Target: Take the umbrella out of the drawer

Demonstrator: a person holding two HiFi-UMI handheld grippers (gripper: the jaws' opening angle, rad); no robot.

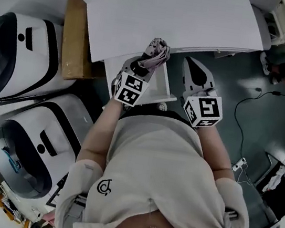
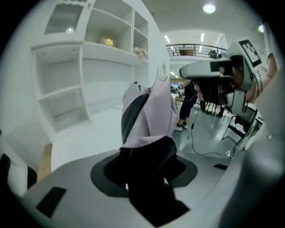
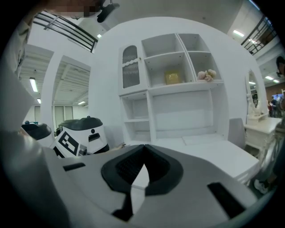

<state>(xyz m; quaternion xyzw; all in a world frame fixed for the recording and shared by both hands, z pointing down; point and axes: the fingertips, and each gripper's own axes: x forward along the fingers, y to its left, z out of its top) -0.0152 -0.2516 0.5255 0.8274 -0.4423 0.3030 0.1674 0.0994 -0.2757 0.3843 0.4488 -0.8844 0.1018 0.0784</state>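
A folded umbrella [image 1: 156, 53], pale pink-grey with a black strap end, sticks up from my left gripper [image 1: 146, 63], which is shut on its lower part. In the left gripper view the umbrella [image 2: 151, 116] rises upright between the jaws of my left gripper [image 2: 147, 171], above the white desk. Just below it in the head view, the white drawer [image 1: 165, 95] stands pulled out from under the desk edge. To the right of the drawer, my right gripper [image 1: 194, 66] is shut with nothing in it; its own view shows this gripper [image 3: 142, 156] with its pads meeting.
The white desk top [image 1: 172, 19] fills the upper middle, with a white shelf unit [image 3: 178, 80] behind it. A brown board [image 1: 77, 37] and two white-and-black rounded machines [image 1: 14, 49] [image 1: 37, 143] stand at the left. A cable [image 1: 243, 115] lies on the grey floor.
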